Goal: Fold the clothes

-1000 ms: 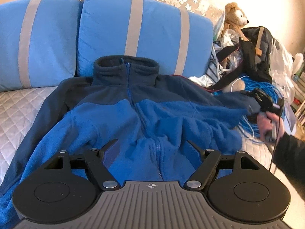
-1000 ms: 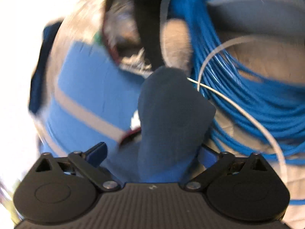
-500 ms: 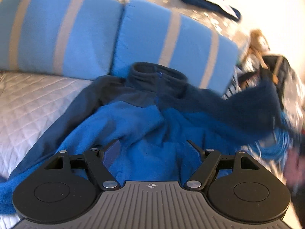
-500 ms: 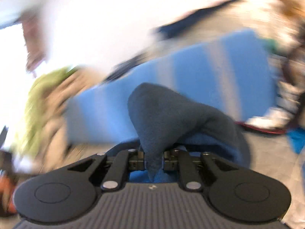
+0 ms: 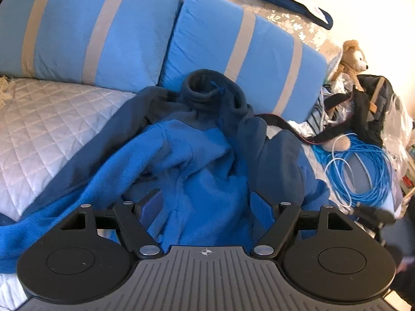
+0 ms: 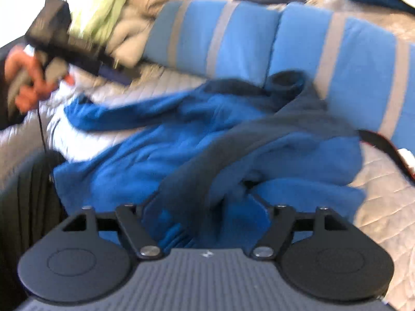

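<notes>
A blue fleece jacket with a navy collar and navy sleeves lies on the quilted bed cover, its collar against the striped pillows. My left gripper hovers open over the jacket's lower front, with only loose fleece beneath its pads. The jacket's navy sleeve is folded across the body. It ends between the fingers of my right gripper, whose jaws are opening and no longer pinch it. The left gripper and the hand holding it show blurred at the upper left of the right wrist view.
Two blue pillows with beige stripes back the bed. A coil of blue cable, a black bag and a teddy bear crowd the right side. Green and beige clothes are piled at the far left.
The right gripper shut on the navy sleeve near the cables, swung it leftward over the jacket's front, then opened. The jacket's right side is now bunched. The left view shifted and rolled.
</notes>
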Motion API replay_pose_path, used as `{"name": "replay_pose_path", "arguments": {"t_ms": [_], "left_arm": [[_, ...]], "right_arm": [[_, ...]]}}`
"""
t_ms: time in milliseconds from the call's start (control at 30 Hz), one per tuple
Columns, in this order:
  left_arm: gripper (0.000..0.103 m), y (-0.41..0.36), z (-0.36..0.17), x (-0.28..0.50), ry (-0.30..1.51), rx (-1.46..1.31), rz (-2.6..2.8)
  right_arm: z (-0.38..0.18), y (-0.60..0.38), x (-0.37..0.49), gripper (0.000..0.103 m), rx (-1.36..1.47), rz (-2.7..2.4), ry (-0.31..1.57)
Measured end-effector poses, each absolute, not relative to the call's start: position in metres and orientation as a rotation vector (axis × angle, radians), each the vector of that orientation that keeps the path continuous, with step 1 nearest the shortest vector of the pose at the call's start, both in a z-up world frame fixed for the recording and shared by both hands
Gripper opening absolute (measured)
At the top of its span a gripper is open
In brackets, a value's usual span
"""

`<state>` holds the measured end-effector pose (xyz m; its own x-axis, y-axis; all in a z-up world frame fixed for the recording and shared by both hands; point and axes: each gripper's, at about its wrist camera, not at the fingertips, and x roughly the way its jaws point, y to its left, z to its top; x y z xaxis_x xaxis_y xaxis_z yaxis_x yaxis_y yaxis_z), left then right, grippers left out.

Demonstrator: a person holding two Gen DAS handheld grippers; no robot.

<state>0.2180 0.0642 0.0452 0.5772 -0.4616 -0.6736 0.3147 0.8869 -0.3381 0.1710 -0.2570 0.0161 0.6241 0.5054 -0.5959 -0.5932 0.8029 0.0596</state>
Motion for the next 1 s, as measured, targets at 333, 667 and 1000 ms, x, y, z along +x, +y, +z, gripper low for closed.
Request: {"name": "replay_pose_path", "arguments": {"t_ms": [333, 667, 1000], "left_arm": [[0.073, 0.045, 0.035, 0.211, 0.878, -0.193, -0.544], [0.073, 0.034, 0.033, 0.209, 0.906, -0.184, -0.586], [0.073, 0.025, 0.026, 0.209, 0.942, -0.166, -0.587]], "right_arm": [[0.023, -0.358, 0.264, 0.087, 0.188, 0.448, 0.645], [-0.07, -0.442, 0.363, 0.087, 0.854, 0.459, 0.753], [-0.114, -0.448, 0.371, 0.018, 1.121, 0.571, 0.674]]}}
